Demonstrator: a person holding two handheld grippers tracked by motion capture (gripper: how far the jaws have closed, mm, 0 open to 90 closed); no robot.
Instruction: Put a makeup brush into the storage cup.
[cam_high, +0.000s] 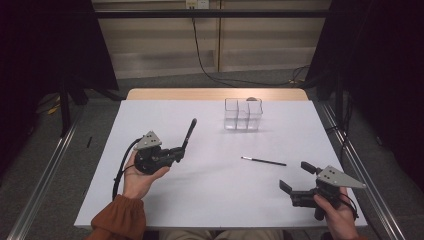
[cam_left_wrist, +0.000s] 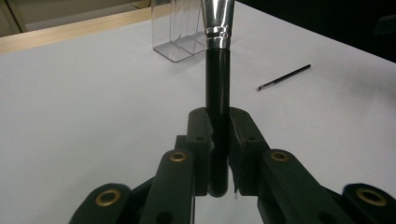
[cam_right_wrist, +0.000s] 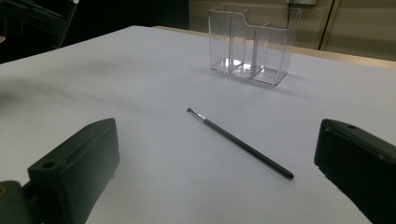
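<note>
Holding: left gripper (cam_high: 184, 148) jaws clamped on thick black-handled makeup brush (cam_high: 189, 133), undelivered; clear plastic compartment organiser (cam_high: 243, 114) at one o'clock; right gripper (cam_high: 296, 176) jaws apart, thin black brush (cam_high: 263, 161) unpicked.

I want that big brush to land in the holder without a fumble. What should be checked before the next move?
1. Left gripper shut on the makeup brush: ok.
2. Brush gripped low on its black handle, bristle end pointing away: ok.
3. Clear acrylic organizer upright, compartments look empty: ok.
4. Table bare between brush and organizer: ok.
5. Thin brush lying flat, off to the side: ok.
6. Right gripper open, holding nothing: ok.
</note>
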